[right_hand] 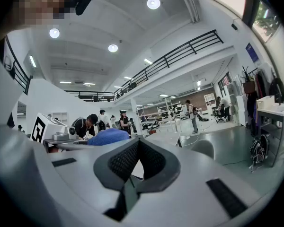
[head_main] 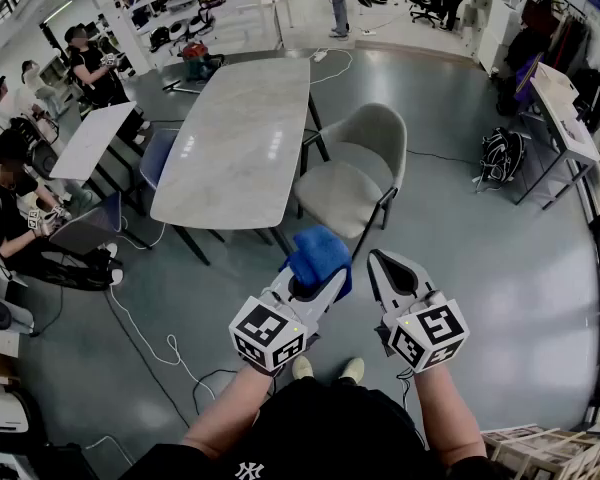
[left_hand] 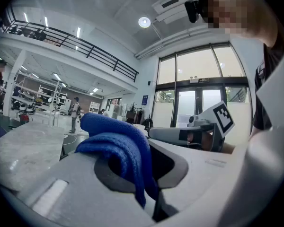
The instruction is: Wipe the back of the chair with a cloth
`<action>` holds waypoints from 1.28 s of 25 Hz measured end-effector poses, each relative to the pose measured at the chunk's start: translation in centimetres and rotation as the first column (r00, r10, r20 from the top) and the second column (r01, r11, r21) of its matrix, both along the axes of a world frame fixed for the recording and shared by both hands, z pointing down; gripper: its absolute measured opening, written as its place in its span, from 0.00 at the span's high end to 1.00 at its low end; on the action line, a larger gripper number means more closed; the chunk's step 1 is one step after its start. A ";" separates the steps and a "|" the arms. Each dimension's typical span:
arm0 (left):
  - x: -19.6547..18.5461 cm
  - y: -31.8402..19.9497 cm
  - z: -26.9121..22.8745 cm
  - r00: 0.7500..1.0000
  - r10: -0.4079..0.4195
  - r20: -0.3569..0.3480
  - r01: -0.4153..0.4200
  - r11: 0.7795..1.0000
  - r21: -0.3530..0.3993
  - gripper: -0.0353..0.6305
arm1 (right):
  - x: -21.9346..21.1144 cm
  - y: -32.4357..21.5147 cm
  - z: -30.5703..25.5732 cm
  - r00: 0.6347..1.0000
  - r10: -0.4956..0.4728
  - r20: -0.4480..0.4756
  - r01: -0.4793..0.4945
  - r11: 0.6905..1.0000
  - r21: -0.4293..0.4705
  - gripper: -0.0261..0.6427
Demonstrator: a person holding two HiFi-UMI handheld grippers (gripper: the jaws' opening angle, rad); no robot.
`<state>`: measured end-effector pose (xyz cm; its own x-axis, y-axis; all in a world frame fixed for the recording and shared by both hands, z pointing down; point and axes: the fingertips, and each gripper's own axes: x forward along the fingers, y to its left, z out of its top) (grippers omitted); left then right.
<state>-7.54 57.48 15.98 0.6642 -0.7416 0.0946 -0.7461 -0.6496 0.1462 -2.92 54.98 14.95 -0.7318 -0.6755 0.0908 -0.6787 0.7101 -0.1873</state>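
Your one blue cloth half hides the left gripper's fingers pinching it. The right gripper's fingers are pressed together, empty. One grey chair stands at twelve o'clock beside the desk, its back's rear unseen.

Long marble table centre; black backpack near white desk; person seated far left

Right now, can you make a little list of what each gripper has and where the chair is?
left gripper: shut on the blue cloth
right gripper: shut, empty
chair: grey, beside the pale table, ahead of both grippers
chair back: not yet touched by the blue cloth
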 end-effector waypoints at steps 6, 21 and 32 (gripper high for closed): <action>0.3 -0.1 0.1 1.000 -0.001 -0.001 0.001 1.000 -0.003 0.86 | 0.4 -0.1 0.2 0.999 -0.003 0.050 0.005 0.999 -0.041 0.94; 0.4 -0.9 0.3 0.999 -0.038 0.011 0.038 0.999 -0.007 0.86 | 3.2 -0.5 0.5 0.996 0.040 0.075 -0.036 0.998 -0.047 0.94; 3.9 -1.9 0.6 0.998 -0.053 0.029 0.053 0.999 -0.007 0.86 | 8.5 -1.2 0.6 0.992 0.073 0.107 -0.069 0.997 -0.044 0.94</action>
<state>-3.65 55.54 16.56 0.6206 -0.7750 0.1193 -0.7836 -0.6078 0.1287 5.56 53.76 15.52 -0.6890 -0.7236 0.0420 -0.7014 0.6511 -0.2900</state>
